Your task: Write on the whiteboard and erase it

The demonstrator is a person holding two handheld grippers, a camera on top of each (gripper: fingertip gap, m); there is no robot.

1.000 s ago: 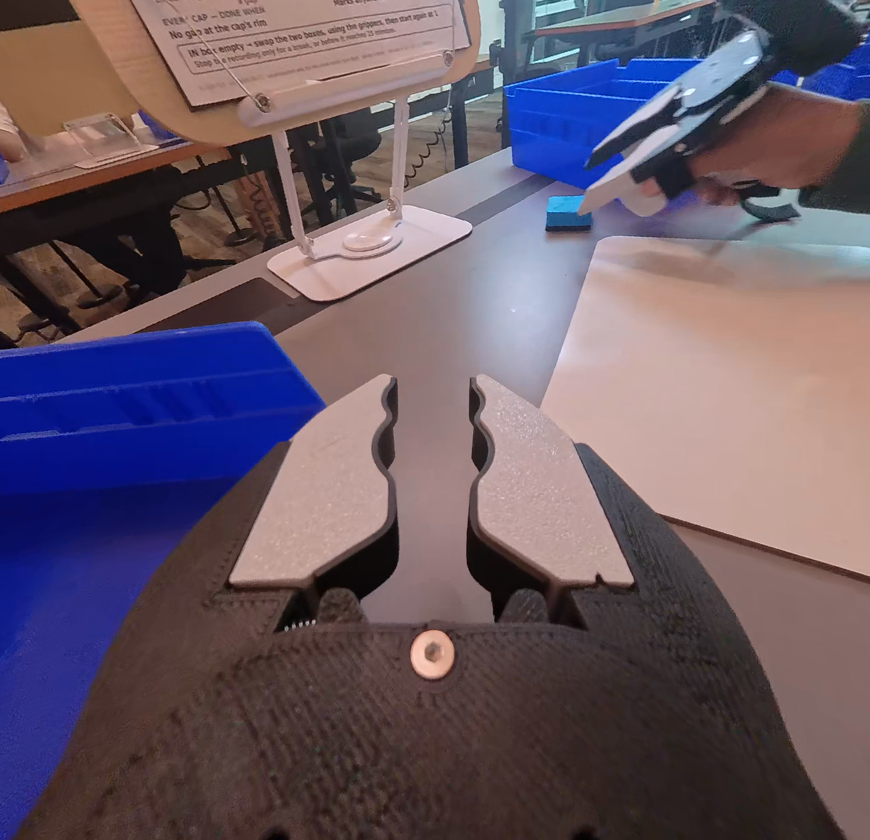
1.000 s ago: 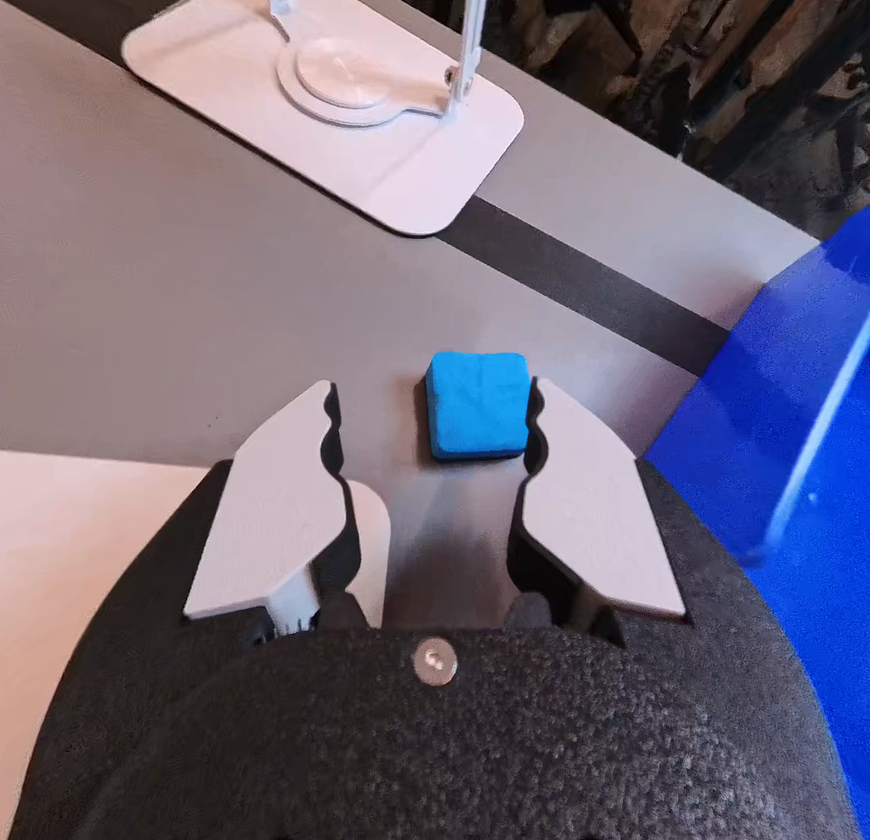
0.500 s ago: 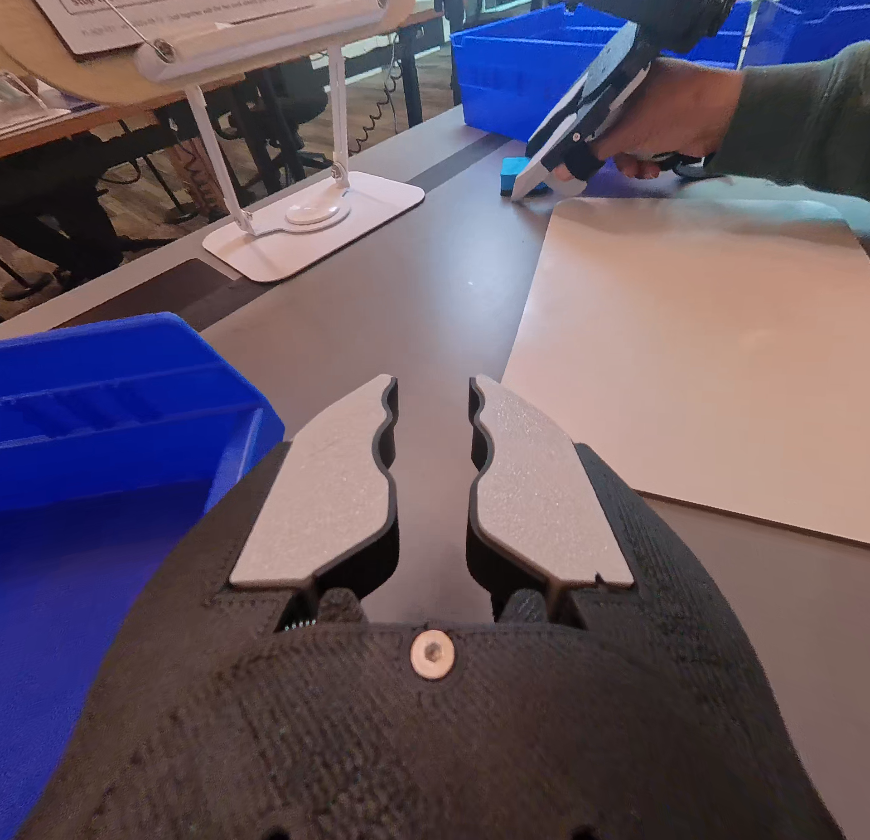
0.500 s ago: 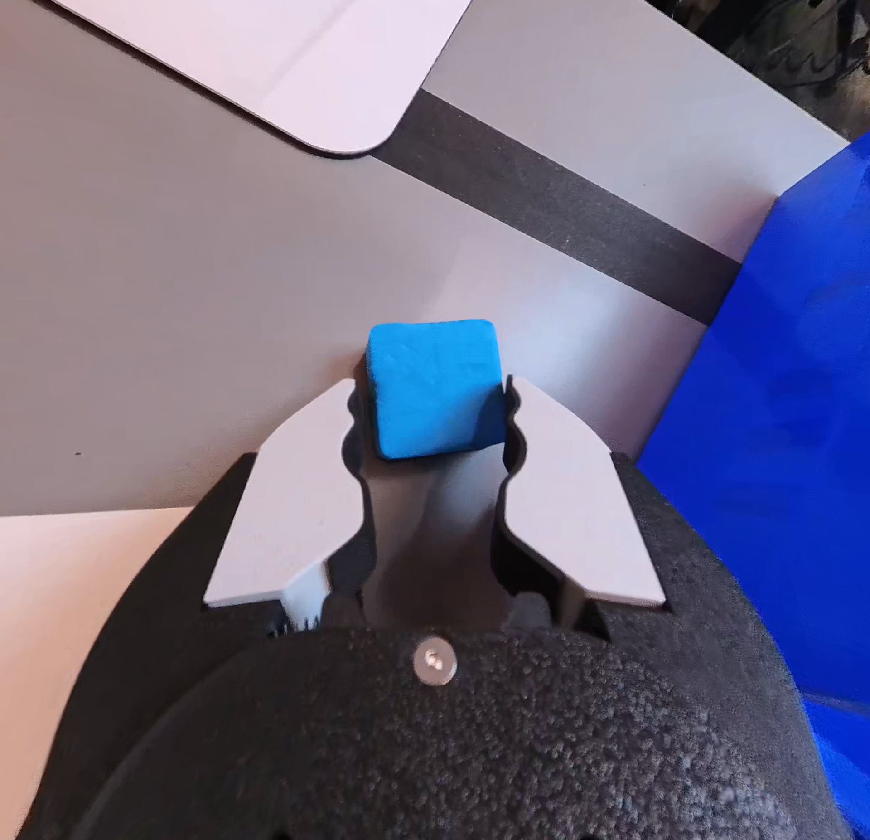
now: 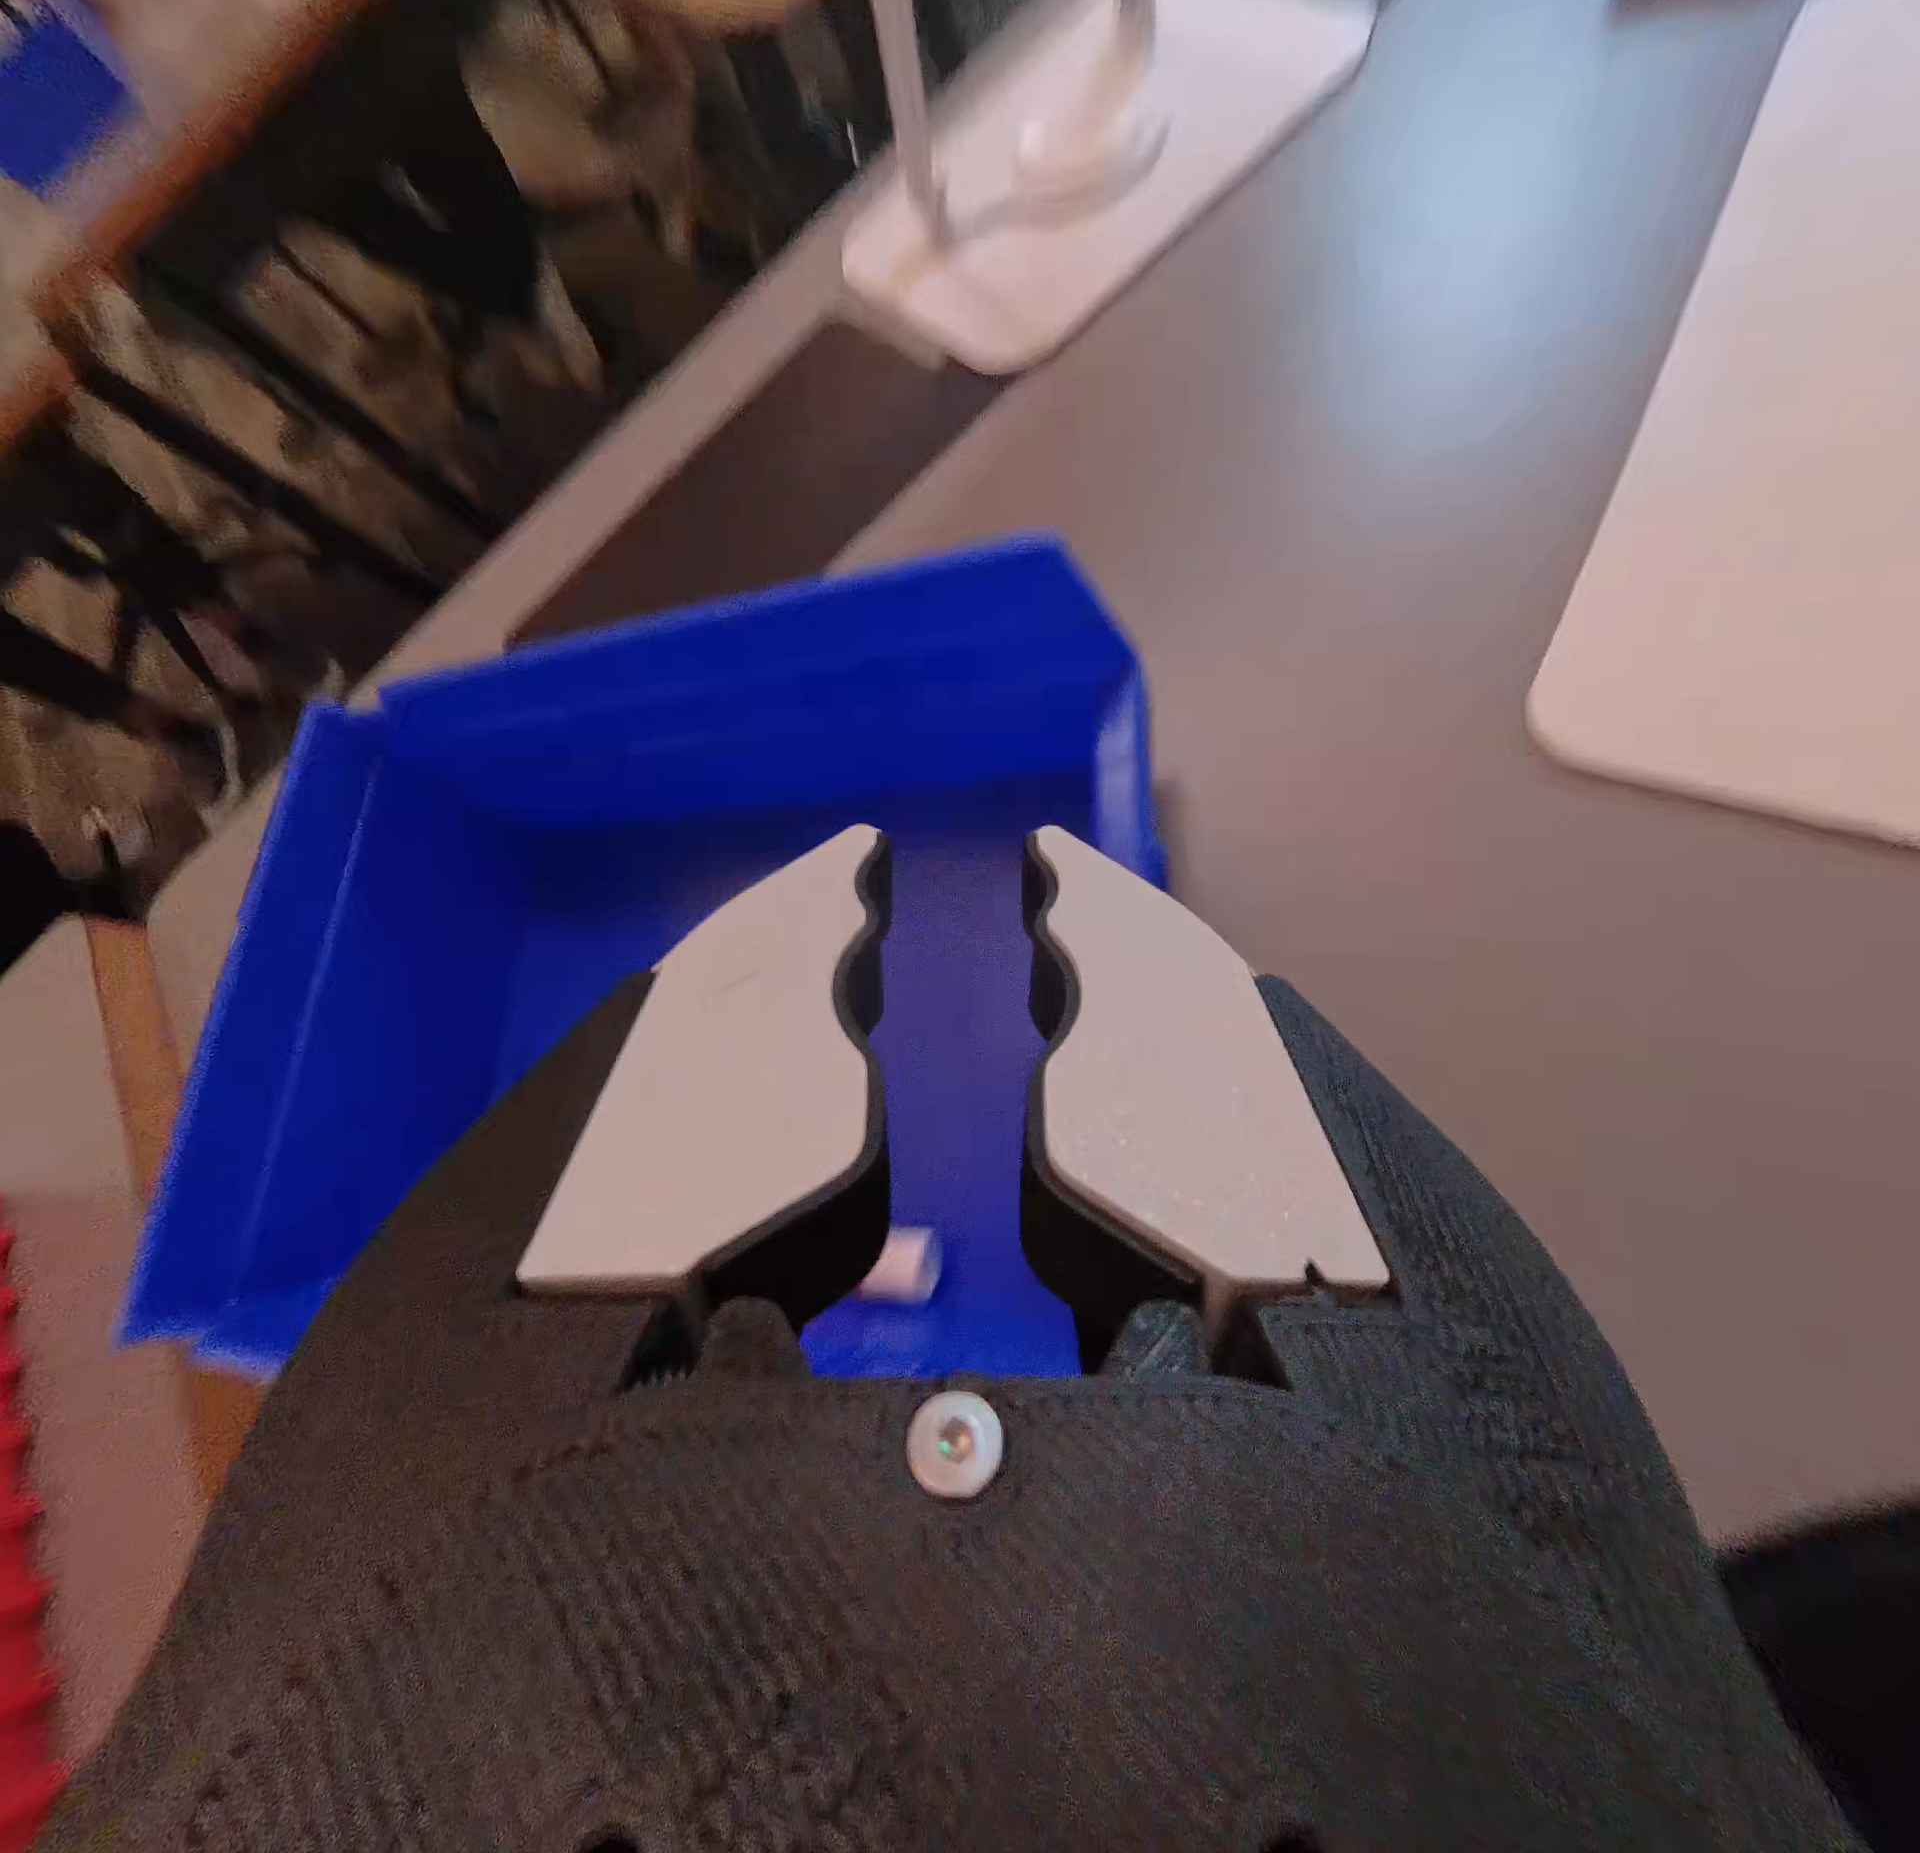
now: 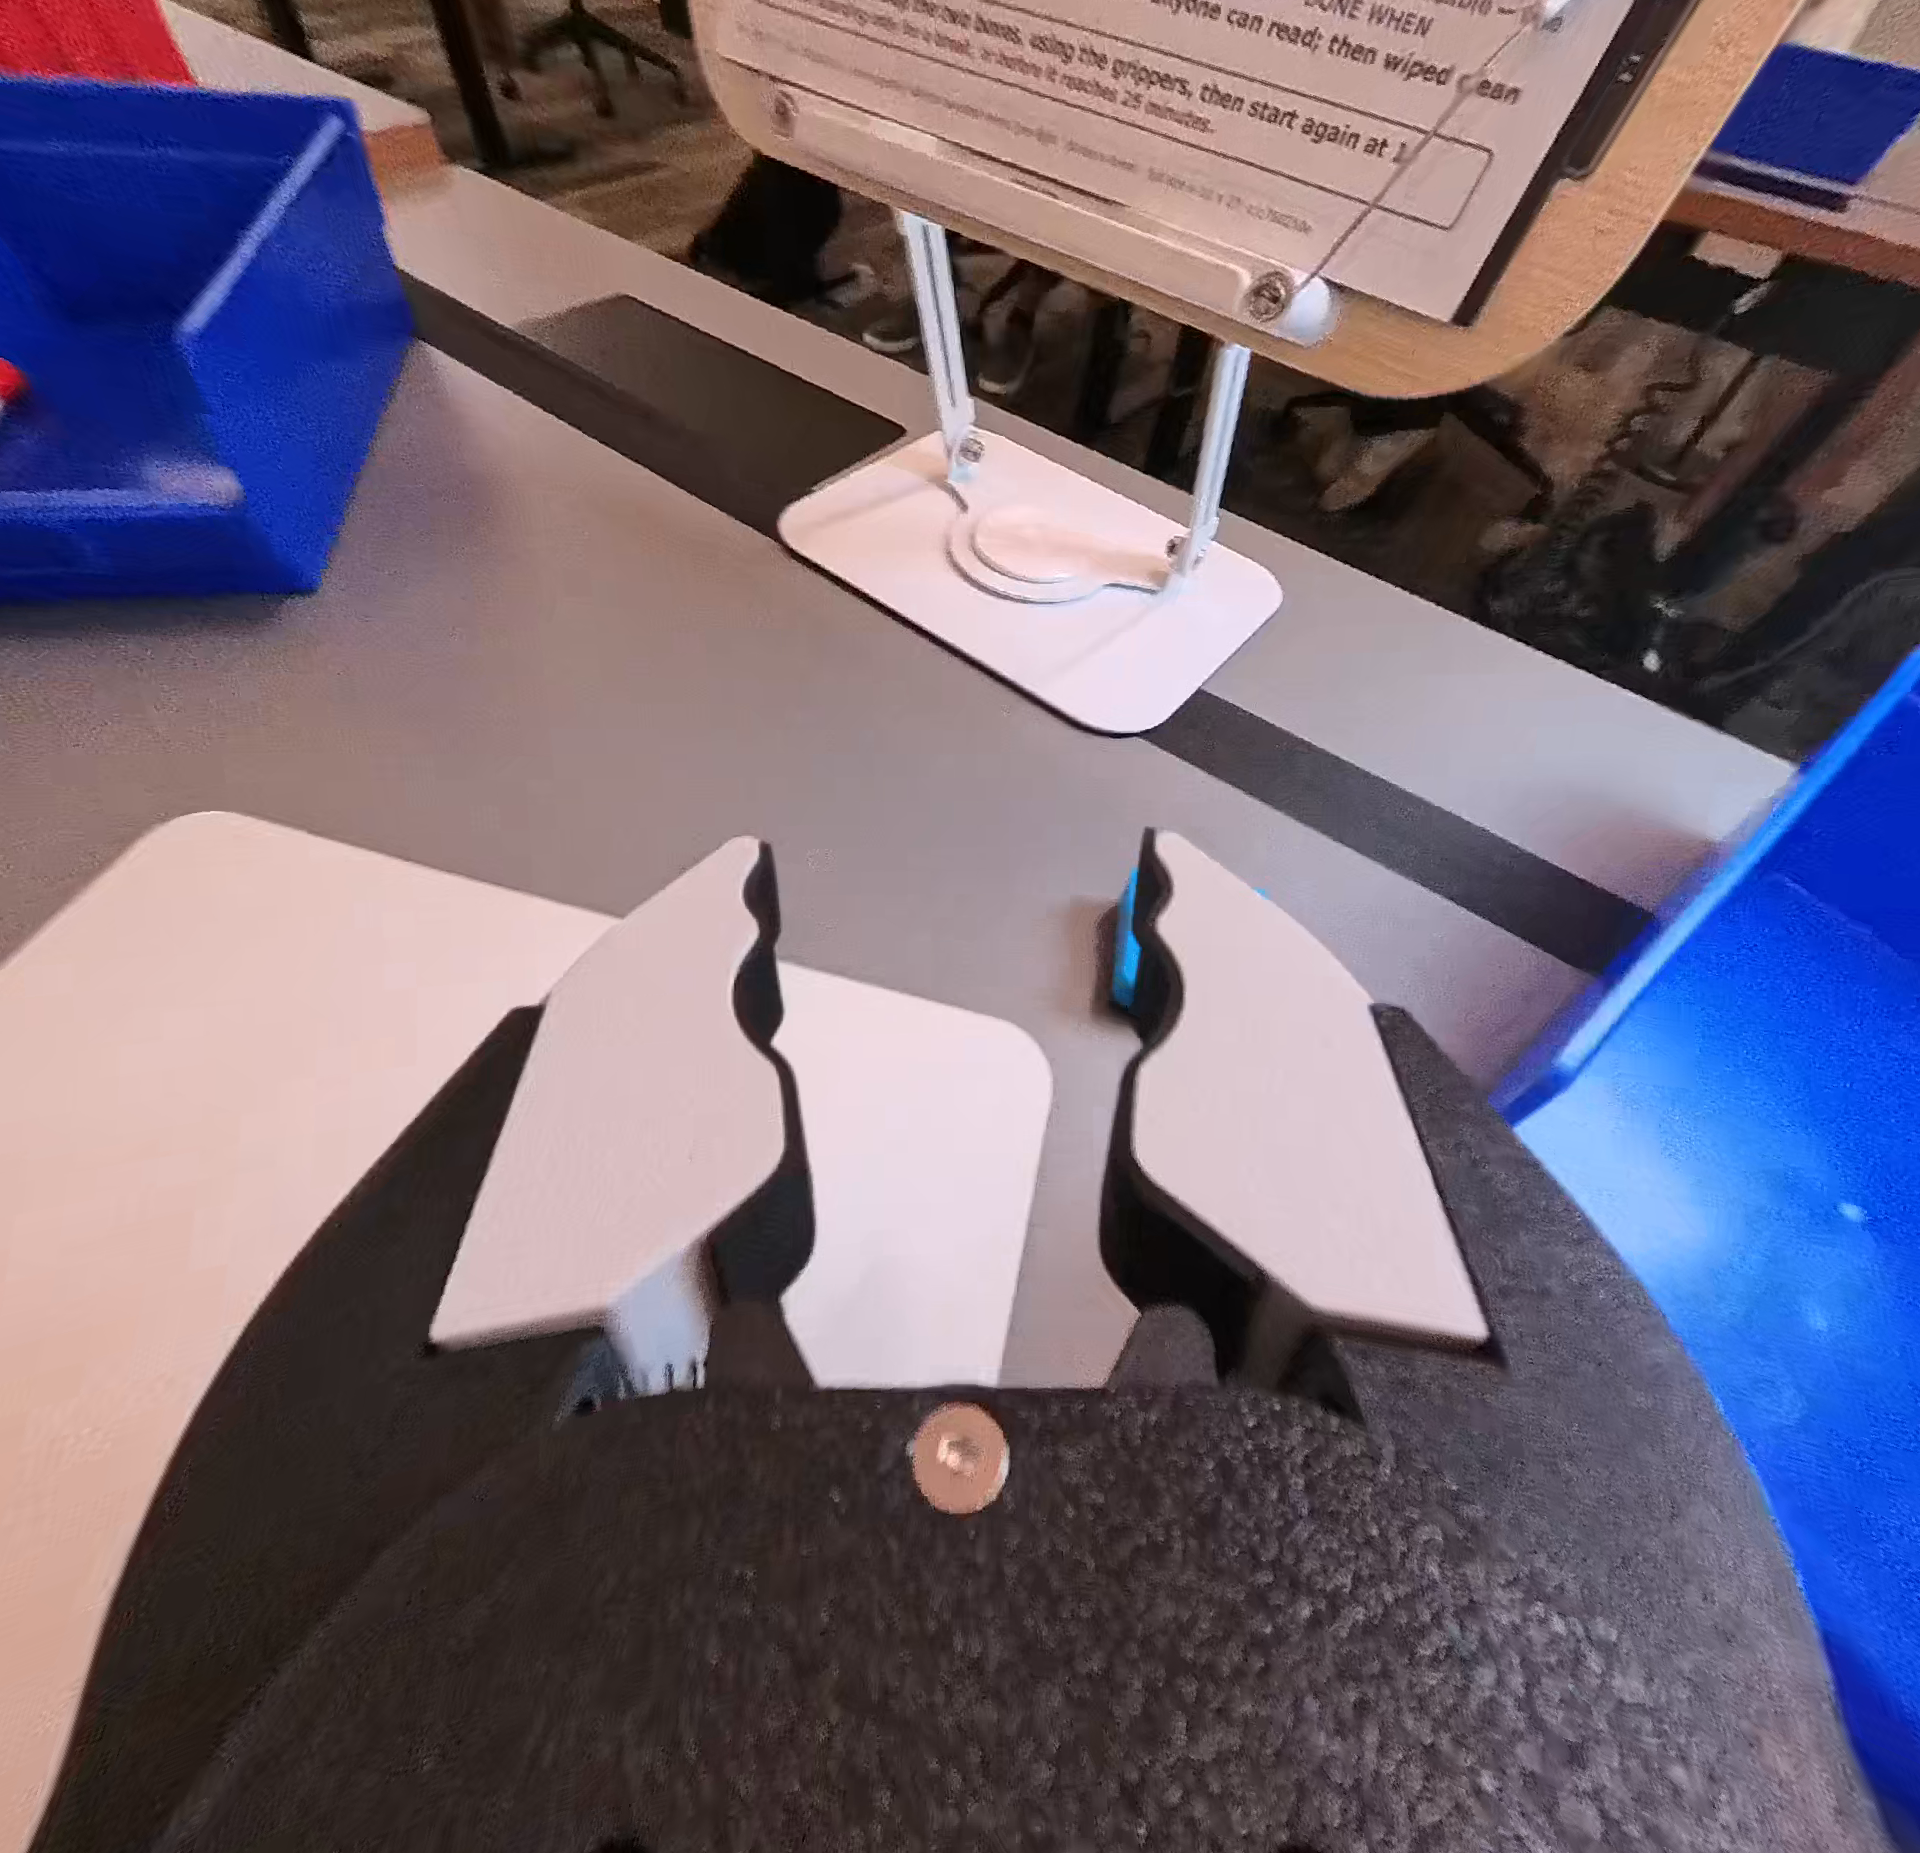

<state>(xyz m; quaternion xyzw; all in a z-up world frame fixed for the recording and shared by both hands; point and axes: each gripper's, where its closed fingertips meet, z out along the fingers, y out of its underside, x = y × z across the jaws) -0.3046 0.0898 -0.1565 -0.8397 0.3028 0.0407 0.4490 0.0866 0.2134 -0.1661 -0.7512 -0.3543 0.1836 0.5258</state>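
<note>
Whiteboard (image 6: 260, 1024) lies flat on the grey table (image 6: 623, 743), its surface blank: no marks visible, so writing judged not yet begun. Its rounded far corner shows between the fingers of the right claw (image 6: 954, 868), which hovers above that corner, spread wide and gripping nothing. Blue eraser (image 6: 1124, 946) sits on the table just beyond the board's far corner, mostly hidden behind the right-hand finger; only a thin sliver shows, and it is outside the gap, not pinched. Probably parked there to be within reach once erasing is due. Beyond it, a white stand (image 6: 1039, 608) near the table's far edge carries a printed sheet (image 6: 1195, 58), tilted toward the worker for reading. A blue bin (image 6: 1766, 1180) stands at the table's right side. Left claw (image 5: 954, 853) is tipped down over another blue bin (image 5: 727, 681) at the table's left side, fingers parted by a narrow gap, nothing between them. A small pale object (image 5: 906, 1266) lies on the bin floor near the finger roots; too blurred to name. Likely this claw is after a marker there, though none is clearly seen.
</note>
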